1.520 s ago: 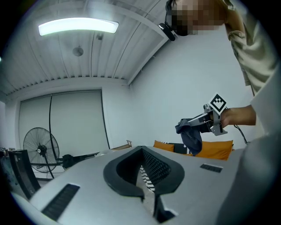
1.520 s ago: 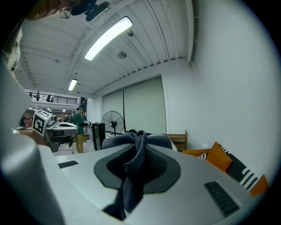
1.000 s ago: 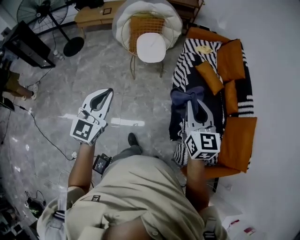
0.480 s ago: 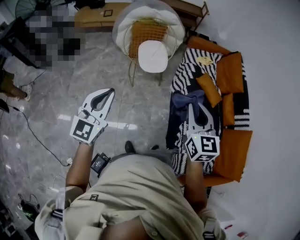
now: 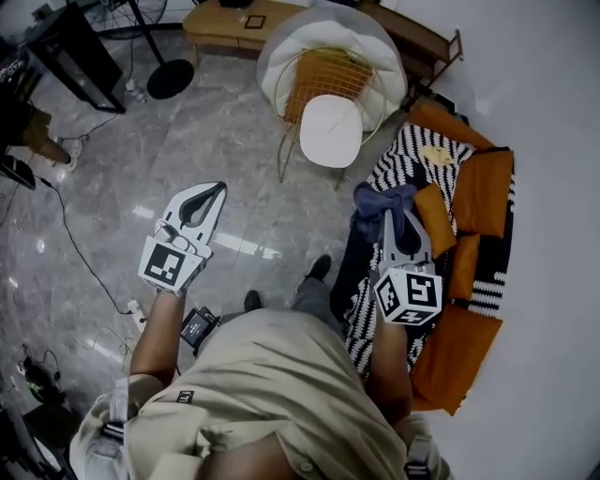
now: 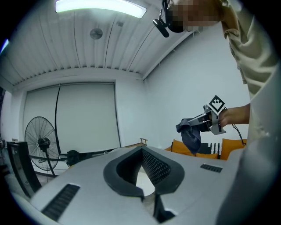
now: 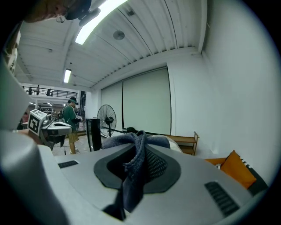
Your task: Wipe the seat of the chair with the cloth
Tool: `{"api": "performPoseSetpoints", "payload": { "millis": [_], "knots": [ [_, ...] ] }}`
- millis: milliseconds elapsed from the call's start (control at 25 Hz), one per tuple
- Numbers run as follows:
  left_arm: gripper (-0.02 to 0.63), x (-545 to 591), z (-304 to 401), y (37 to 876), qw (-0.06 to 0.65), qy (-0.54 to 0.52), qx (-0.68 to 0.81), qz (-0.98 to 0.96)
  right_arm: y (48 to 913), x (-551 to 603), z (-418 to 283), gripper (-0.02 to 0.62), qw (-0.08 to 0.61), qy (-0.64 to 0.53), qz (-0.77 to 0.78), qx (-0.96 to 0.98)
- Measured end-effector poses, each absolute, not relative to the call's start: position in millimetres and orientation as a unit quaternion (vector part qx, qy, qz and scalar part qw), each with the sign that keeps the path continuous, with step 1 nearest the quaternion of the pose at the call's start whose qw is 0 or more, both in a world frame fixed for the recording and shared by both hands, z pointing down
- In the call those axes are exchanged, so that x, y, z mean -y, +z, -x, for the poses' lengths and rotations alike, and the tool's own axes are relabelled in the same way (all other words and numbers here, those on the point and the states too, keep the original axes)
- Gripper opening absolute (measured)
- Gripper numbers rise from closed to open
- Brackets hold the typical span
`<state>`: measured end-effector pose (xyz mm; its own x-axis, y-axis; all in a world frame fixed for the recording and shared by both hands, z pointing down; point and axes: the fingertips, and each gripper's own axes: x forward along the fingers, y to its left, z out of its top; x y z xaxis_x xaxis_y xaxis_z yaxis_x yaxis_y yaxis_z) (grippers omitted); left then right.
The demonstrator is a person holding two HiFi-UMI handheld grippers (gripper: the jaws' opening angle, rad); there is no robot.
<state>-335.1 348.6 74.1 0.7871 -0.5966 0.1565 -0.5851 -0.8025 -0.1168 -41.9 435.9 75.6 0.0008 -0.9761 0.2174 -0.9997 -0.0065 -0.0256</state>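
With the right claw (image 5: 391,221) shut tight on the dark blue cloth (image 5: 380,199), holds a bunch of it past the tips and lets a fold trail back through the gap, as seen in the right gripper view. Carries it raised over the near edge of the striped sofa (image 5: 403,150), well apart from the chair (image 5: 309,56) ahead. Reads as a carrying hold, kept high so nothing drags on the way to the seat (image 5: 330,131). Keeps the left claw (image 5: 217,187) closed on nothing, out over bare floor at about the same height, probably parked for balance or ready to steady the chair frame. Judges the wiping not yet begun, with the cloth nowhere near the white seat pad. Next calls for stepping closer and lowering the cloth flat onto that pad. Underfoot, shows polished grey marble floor (image 5: 103,178), glossy enough to throw back the ceiling light, with a cable (image 5: 66,246) snaking along at the left. Beyond the chair, takes in a low wooden bench (image 5: 225,17) and the round base of a standing fan (image 5: 171,80). To the right, meets a plain white wall close behind the sofa and its orange cushions (image 5: 483,192). Shows another person far off across the room in the right gripper view.
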Motion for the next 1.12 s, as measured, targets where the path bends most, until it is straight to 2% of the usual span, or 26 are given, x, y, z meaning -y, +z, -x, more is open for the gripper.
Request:
{"api": "performPoseSetpoints", "payload": {
  "millis": [440,1120],
  "knots": [
    [0.015,-269.9,218.2,71.7,0.042,-0.106,-0.354,0.928,86.8,-323.1,-67.8,0.061,0.065,0.1,-0.656,0.745],
    [0.015,-211.6,121.4,71.4,0.038,-0.147,-0.366,0.918,104.8,-258.0,-173.0,0.061,0.043,0.123,-0.651,0.748]
  ]
}}
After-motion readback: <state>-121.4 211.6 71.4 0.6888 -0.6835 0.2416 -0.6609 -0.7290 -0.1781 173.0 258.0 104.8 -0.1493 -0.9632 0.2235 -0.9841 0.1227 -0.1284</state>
